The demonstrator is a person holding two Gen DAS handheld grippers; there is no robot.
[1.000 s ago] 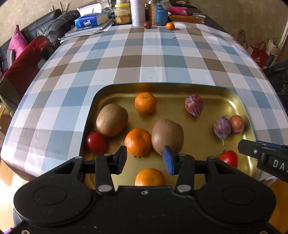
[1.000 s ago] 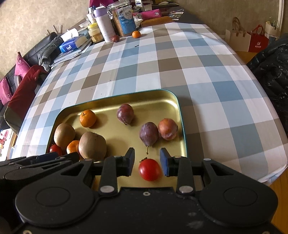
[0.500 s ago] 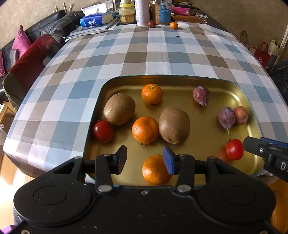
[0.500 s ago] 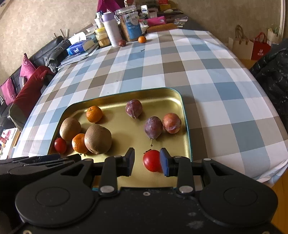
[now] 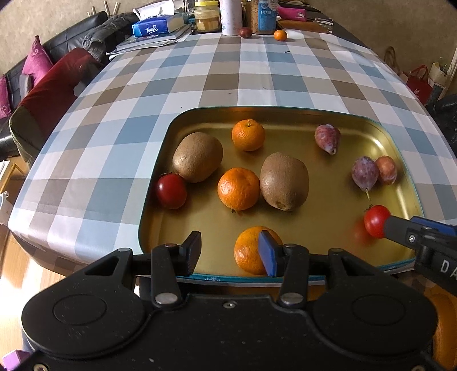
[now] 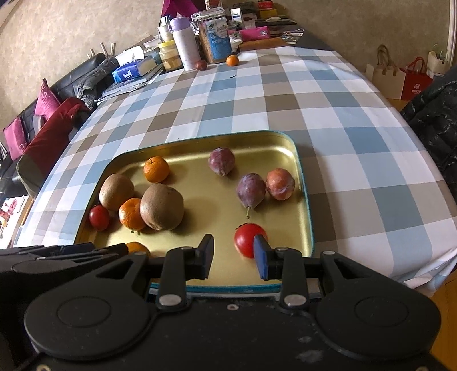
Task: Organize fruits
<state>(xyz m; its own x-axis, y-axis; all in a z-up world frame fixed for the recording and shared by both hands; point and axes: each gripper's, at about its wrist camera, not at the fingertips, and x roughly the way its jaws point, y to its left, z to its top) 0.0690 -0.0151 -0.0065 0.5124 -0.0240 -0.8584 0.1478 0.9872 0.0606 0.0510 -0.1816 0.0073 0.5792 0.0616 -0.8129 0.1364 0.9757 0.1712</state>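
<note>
A gold tray [image 5: 160,182] with a teal rim lies on the checked tablecloth. It holds two kiwis [image 5: 284,181], three mandarins, three plums [image 5: 364,177] and two tomatoes. My left gripper [image 5: 230,252] hangs open over the tray's near edge. The nearest mandarin [image 5: 248,252] lies just beyond its blue right fingertip, untouched. My right gripper [image 6: 233,255] is open too, low over the tray's near right part. A red tomato [image 6: 247,238] sits right behind its right fingertip. In the left wrist view that tomato [image 5: 376,221] shows beside one right finger [image 5: 400,225]. The other tomato [image 5: 170,191] sits at the tray's left wall.
At the table's far end stand a white bottle [image 6: 185,48], jars, a tissue pack [image 5: 155,25], a loose mandarin [image 5: 280,34] and a dark fruit [image 5: 245,32]. A sofa with cushions [image 5: 37,62] runs along the left. Shopping bags [image 6: 414,80] stand on the floor at the right.
Both grippers have drawn back slightly toward the tray's near edge, so the mandarin and the tomato now sit beside the right fingertips instead of centred. The jaws kept their width.
</note>
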